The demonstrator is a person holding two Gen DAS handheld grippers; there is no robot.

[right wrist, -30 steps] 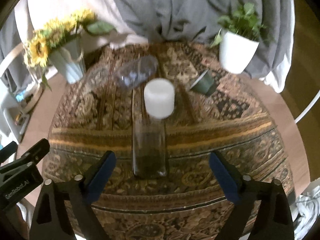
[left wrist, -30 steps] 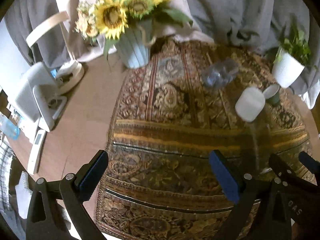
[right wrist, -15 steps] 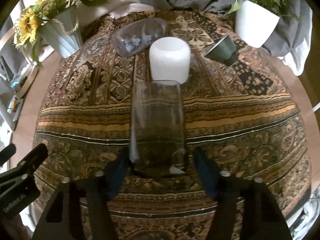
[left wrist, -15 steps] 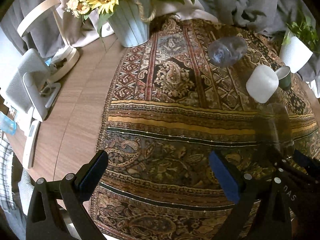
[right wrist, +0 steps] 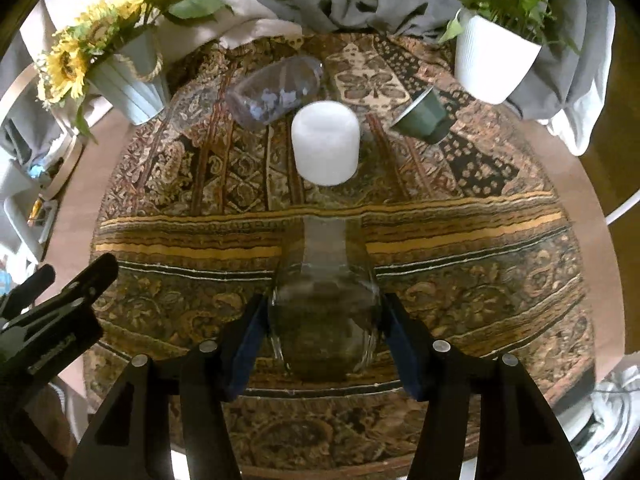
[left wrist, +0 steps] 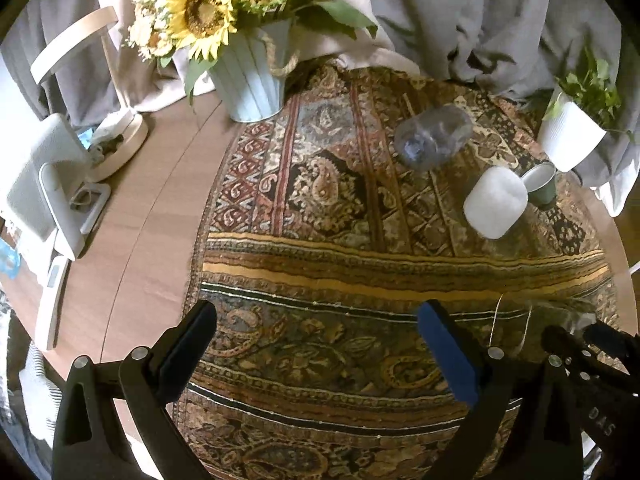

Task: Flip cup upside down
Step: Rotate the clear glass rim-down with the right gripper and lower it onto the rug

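- Between the blue pads [right wrist: 248,344] of our right gripper [right wrist: 325,340] sits the clear glass cup [right wrist: 324,300], pinched at its lower body near us, at the near middle of the patterned cloth [right wrist: 460,280]; we cannot tell whether it touches the cloth or is lifted off it.
- We judge the glass stiff, fairly heavy for its size, smooth and so slippery, and breakable if it drops or knocks something.
- We think the hold at mid-to-lower wall, one pad on each side, suits the turn; squeezing nearer the rim would risk it slipping out.
- Our left gripper [left wrist: 316,356] hangs over the near cloth with its fingers spread wide and nothing between them.
- Farther off stand a white cup [right wrist: 325,142], already mouth down, a clear bottle [right wrist: 276,92] on its side and a green cup [right wrist: 420,118] tipped over, all well apart from the glass.
- We would guess the flip needs room, so the rotating cup should be kept clear of the white cup beyond it.
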